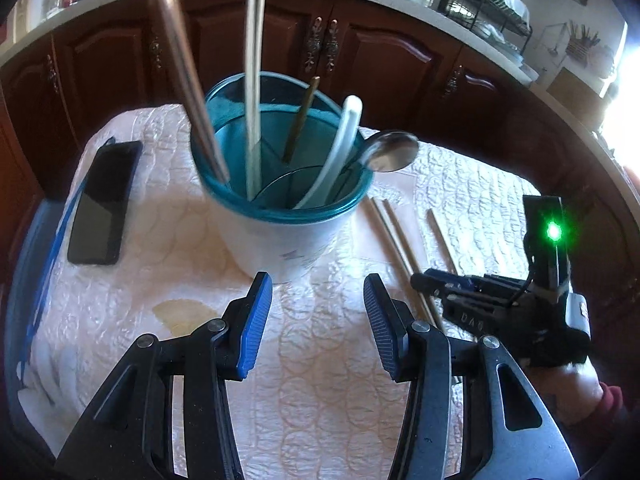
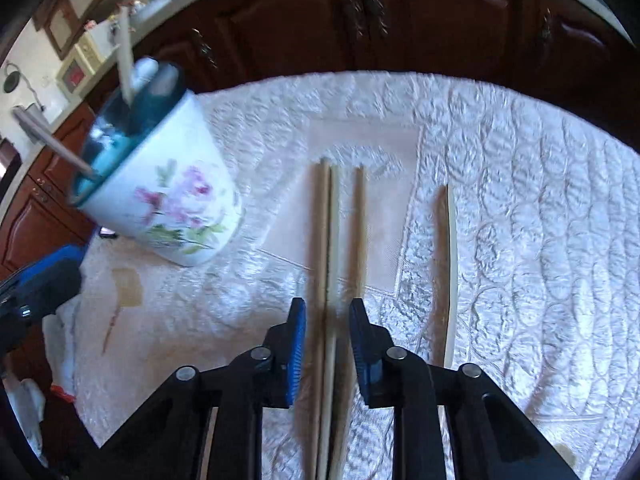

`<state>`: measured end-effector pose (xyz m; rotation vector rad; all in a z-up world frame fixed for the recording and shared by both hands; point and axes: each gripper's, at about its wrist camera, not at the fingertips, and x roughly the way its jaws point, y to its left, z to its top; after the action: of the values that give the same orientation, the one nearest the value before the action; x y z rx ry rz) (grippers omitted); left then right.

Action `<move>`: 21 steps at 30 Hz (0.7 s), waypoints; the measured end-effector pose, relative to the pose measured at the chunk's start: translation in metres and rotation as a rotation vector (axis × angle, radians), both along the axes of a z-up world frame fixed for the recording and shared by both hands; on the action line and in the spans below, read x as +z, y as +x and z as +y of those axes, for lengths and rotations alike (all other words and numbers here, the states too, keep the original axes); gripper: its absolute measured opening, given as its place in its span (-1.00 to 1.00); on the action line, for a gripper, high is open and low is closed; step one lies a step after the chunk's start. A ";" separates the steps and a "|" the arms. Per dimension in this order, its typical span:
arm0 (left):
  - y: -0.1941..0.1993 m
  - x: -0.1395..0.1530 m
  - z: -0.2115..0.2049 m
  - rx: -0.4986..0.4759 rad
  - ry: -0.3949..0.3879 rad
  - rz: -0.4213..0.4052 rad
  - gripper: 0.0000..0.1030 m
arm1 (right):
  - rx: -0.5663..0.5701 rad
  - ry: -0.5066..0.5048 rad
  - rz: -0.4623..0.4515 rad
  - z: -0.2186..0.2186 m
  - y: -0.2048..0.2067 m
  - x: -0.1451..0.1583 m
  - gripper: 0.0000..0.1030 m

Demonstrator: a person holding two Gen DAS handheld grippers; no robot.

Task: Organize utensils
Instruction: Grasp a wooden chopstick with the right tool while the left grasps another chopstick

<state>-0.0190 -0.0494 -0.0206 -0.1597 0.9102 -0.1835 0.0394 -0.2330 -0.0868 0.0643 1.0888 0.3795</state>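
A white flowered cup with a teal inside [image 1: 280, 236] [image 2: 168, 200] stands on the white quilted cloth [image 1: 320, 380] [image 2: 540, 240]. Several utensils lean in it, among them pale chopsticks [image 1: 253, 92], a white spoon [image 1: 340, 144] and a metal spoon [image 1: 390, 151]. My left gripper [image 1: 318, 284] is open just in front of the cup, with nothing between its fingers. More chopsticks lie on the cloth to the cup's right. My right gripper [image 2: 327, 306] [image 1: 424, 280] hangs low over a pair of them [image 2: 328, 220]. The pair runs between its narrowly parted pads, which do not touch it.
A single chopstick [image 2: 360, 220] lies just right of the pair, and another [image 2: 452, 272] lies further right. A black phone [image 1: 104, 200] with a blue cord lies left of the cup. A yellowish stain [image 1: 184, 312] marks the cloth. Dark wooden cabinets [image 1: 360, 52] stand behind the table.
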 end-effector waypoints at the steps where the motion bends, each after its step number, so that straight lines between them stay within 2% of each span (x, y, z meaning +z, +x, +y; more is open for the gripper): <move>1: 0.000 -0.001 0.002 0.003 -0.001 0.004 -0.08 | -0.005 0.006 -0.003 -0.001 0.001 -0.002 -0.69; 4: 0.002 -0.004 0.005 0.010 -0.010 0.015 -0.08 | 0.000 0.039 0.024 -0.004 0.007 -0.003 -0.87; 6: 0.002 -0.006 0.005 0.011 -0.015 0.023 -0.08 | 0.003 0.040 0.048 -0.006 0.012 -0.005 -0.89; 13: 0.001 -0.006 0.006 0.011 -0.013 0.027 -0.08 | 0.008 0.007 0.048 0.003 0.014 -0.015 -0.90; 16: 0.001 -0.004 0.011 0.023 -0.023 0.023 -0.08 | -0.023 0.096 0.054 -0.004 0.007 -0.003 -0.91; 21: 0.001 -0.011 0.019 0.043 -0.024 0.038 -0.08 | 0.048 0.235 0.137 -0.001 -0.021 0.008 -0.91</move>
<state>-0.0179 -0.0302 -0.0311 -0.2050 0.9420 -0.1521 0.0188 -0.2344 -0.0785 0.2768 1.1782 0.5515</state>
